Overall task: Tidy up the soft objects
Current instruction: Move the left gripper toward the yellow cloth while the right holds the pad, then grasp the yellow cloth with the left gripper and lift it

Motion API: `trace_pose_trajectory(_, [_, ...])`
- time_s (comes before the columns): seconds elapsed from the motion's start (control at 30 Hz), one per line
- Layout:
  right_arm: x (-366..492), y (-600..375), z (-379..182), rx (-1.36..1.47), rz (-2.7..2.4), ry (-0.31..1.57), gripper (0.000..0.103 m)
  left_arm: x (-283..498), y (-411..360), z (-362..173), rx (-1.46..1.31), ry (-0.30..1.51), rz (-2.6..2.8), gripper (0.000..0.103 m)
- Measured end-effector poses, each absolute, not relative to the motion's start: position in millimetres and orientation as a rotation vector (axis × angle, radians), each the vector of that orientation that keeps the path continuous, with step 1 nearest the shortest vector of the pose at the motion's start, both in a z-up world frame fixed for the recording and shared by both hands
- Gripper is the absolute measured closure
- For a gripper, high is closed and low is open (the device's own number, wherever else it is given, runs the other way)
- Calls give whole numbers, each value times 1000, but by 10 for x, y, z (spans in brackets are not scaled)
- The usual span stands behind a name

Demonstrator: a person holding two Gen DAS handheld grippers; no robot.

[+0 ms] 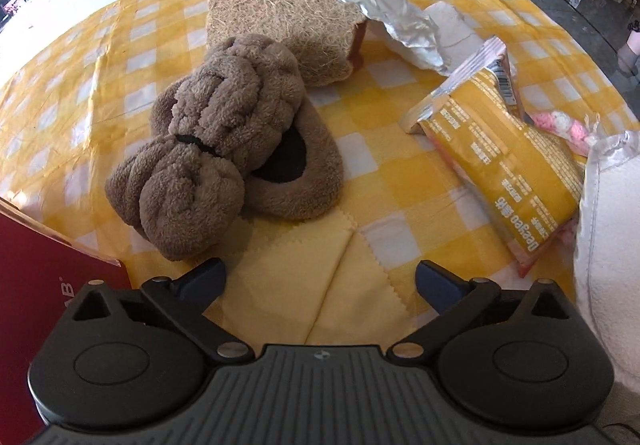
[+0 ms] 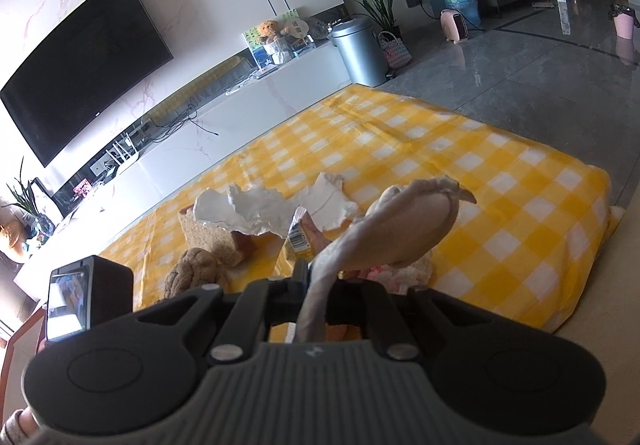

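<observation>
Yellow-and-white checked cloth (image 1: pixel 372 169) covers the tabletop, with a wall-mounted television (image 2: pixel 84 65) and a grey bin (image 2: pixel 360 49) in the room behind. Seen from the left wrist, a pair of brown fleece slippers (image 1: pixel 224 149) lies at centre, bound together by a black band, plush and braided on top with a dark inner sole showing. At 12 o'clock from them, touching, sits a coarse fibre pad (image 1: pixel 280 29) with a reddish edge; crumpled silver foil sheeting (image 1: pixel 384 5) lies at 1 o'clock, draped over the pad's corner. A yellow snack packet (image 1: pixel 500 149) lies at 3 o'clock, a pink knitted piece (image 1: pixel 568 125) just beyond it. A pale yellow cloth with zigzag edges (image 1: pixel 304 277) lies right under the left hand-held gripper (image 1: pixel 320 281), whose jaws stand wide apart with nothing gripped. A red box (image 1: pixel 48 273) sits at 8 o'clock. The right hand-held gripper (image 2: pixel 308 277) is closed tight on a strip of a pale pinkish fabric item (image 2: pixel 404 229), which rises toward 1 o'clock above the tabletop.
</observation>
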State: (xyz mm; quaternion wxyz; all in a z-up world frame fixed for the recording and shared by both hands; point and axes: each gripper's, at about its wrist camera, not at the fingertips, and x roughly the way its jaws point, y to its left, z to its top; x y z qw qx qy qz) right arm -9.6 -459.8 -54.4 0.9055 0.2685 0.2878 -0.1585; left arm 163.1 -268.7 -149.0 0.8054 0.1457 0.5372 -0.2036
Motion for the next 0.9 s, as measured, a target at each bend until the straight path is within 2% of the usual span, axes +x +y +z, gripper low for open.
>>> trace_pose_trajectory(0.37, [-95,-4608,-584,582,-291,602,98,1575,-2640,-1448,302,1119,-454,0])
trace_pose_trajectory(0.4, [-90,-4631,-600,595,-283,605,98,1580,-2622,-1429,300,1119,-446,3])
trace_pose_trajectory(0.43, [-86,-4646,-611,603,-281,607,98,1586,-2599,-1408,296,1121,-440,12])
trace_pose_trajectory(0.47, [-83,-4651,-620,608,-281,609,98,1592,-2572,-1381,291,1120,-429,30])
trace_pose_trajectory(0.5, [-83,-4649,-619,612,-280,608,98,1597,-2554,-1354,293,1112,-411,42])
trace_pose_trajectory(0.57, [-86,-4642,-627,615,-273,604,98,1605,-2516,-1309,279,1121,-385,86])
trace_pose_trajectory(0.6, [-82,-4638,-630,616,-268,603,98,1613,-2504,-1303,276,1129,-374,92])
trace_pose_trajectory(0.67, [-72,-4635,-639,617,-263,605,98,1641,-2496,-1298,280,1138,-376,96])
trace_pose_trajectory(0.9, [-66,-4651,-654,630,-258,605,98,1574,-2527,-1130,318,1143,-457,97])
